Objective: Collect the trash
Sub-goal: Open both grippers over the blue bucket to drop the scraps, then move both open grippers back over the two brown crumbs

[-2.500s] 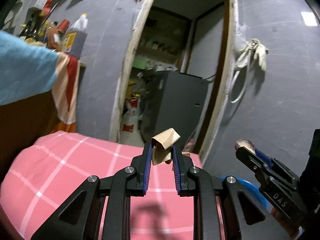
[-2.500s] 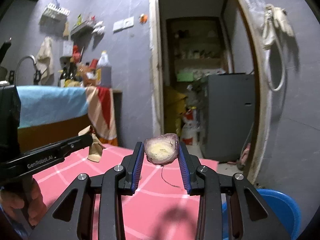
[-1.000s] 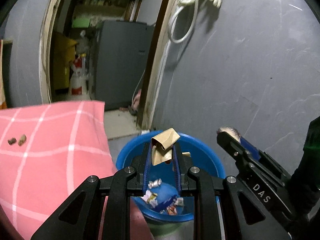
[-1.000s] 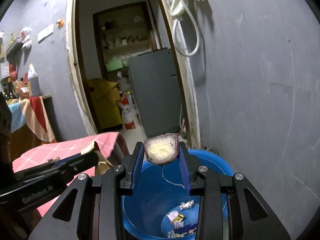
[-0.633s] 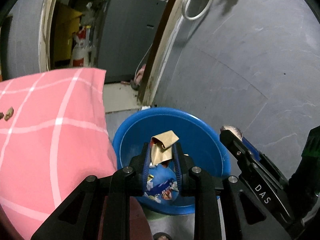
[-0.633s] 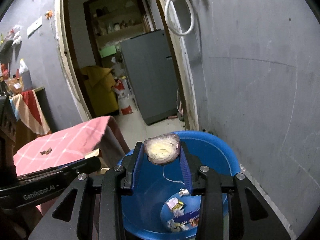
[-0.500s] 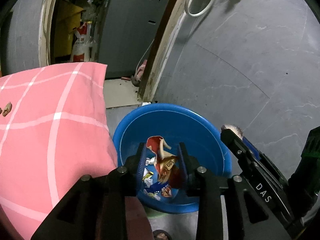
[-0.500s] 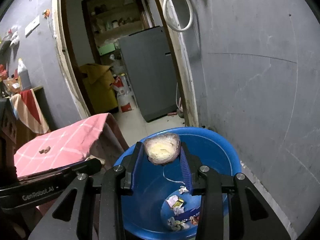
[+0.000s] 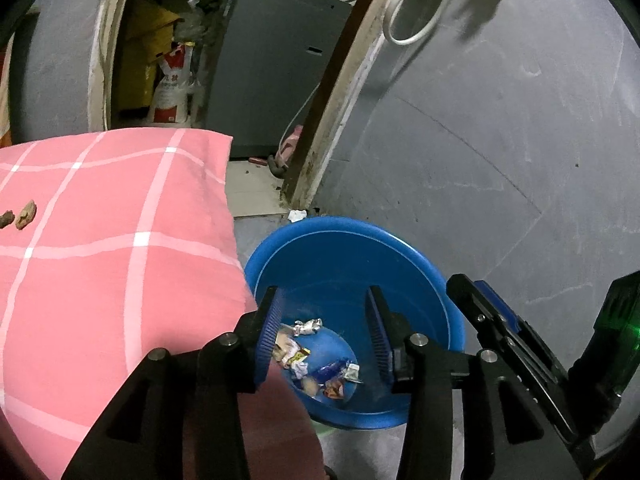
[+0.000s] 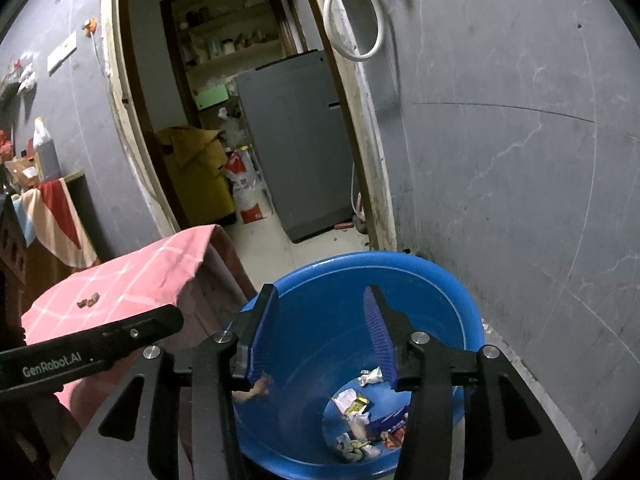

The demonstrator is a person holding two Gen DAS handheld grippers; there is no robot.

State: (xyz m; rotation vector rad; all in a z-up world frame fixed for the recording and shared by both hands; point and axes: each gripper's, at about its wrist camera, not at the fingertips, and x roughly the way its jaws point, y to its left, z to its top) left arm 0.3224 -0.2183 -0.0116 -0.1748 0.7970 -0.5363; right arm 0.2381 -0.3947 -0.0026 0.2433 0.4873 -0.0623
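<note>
A blue basin (image 9: 352, 256) stands on the floor beside the pink table, with wrappers and scraps (image 9: 316, 360) at its bottom. My left gripper (image 9: 322, 308) hangs over it, its jaws opening with nothing between them. My right gripper (image 10: 320, 308) is also above the basin (image 10: 400, 276), jaws opening and empty. A pale scrap (image 10: 256, 390) lies on the basin's inner wall by its left finger. More wrappers (image 10: 360, 412) lie below. Two brown crumbs (image 9: 20, 216) remain on the pink checked cloth (image 9: 100, 248).
A grey wall (image 9: 480, 140) rises right behind the basin. A white hose (image 9: 412, 12) hangs on it. Left of it a doorway opens onto a grey cabinet (image 9: 272, 72), a red-and-white sack (image 9: 170, 92) and yellow boxes. A white scrap (image 9: 297, 215) lies on the floor.
Both grippers came from the table to above the basin and sank. The left let go of the brown paper and the right of the onion piece; both jaws now stand wider and empty.
</note>
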